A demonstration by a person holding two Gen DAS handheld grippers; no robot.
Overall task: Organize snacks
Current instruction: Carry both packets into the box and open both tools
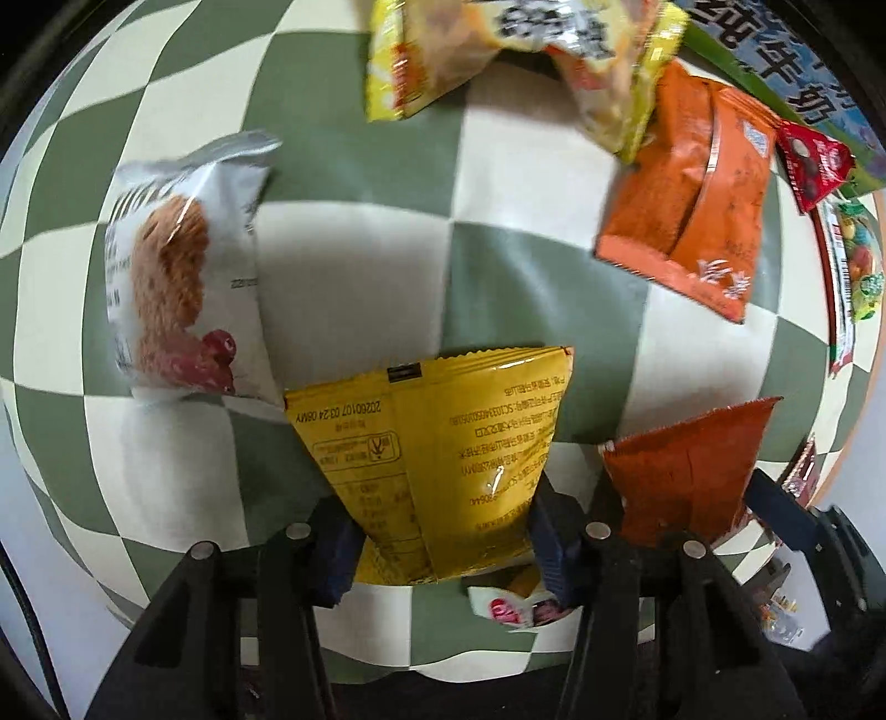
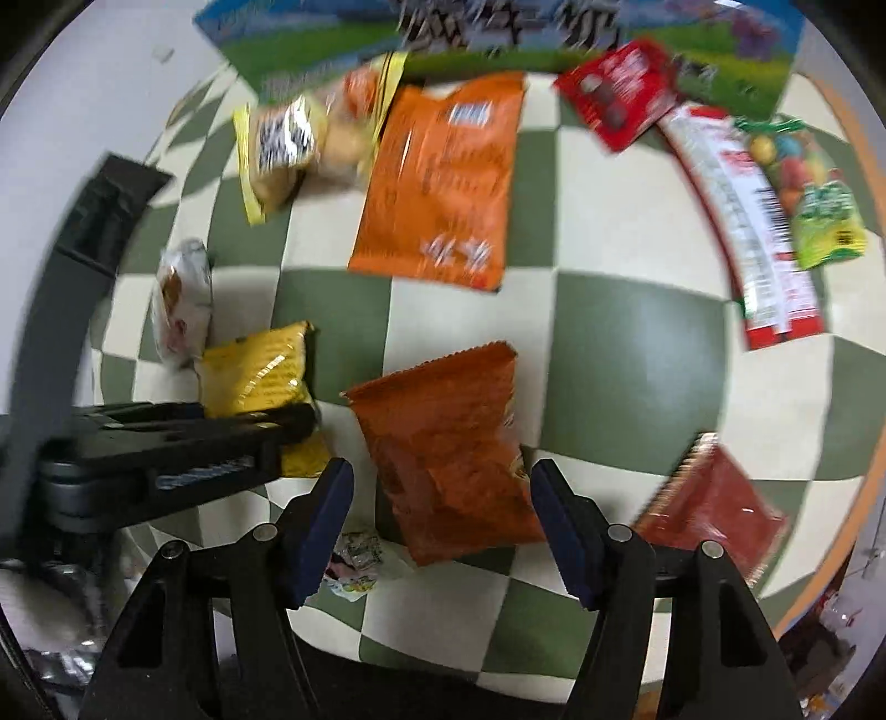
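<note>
A yellow snack packet (image 1: 443,454) stands between the pads of my left gripper (image 1: 446,554), which press on its two sides and pinch its lower part. From the right wrist view the same packet (image 2: 255,376) sticks out of the left gripper (image 2: 288,421). A red-orange packet (image 2: 448,443) lies between the fingers of my right gripper (image 2: 443,515). Those jaws stand open, with a gap showing at the left pad. The left wrist view shows that packet (image 1: 692,471) off to the right.
On the green-and-cream checked cloth (image 2: 637,343) lie a white cookie packet (image 1: 183,277), a large orange packet (image 2: 443,183), a yellow bun bag (image 2: 299,149), a small red packet (image 2: 614,94), a candy bag (image 2: 797,183), a dark red packet (image 2: 714,498) and a small wrapper (image 2: 354,559). A blue-green carton (image 2: 498,33) stands at the back.
</note>
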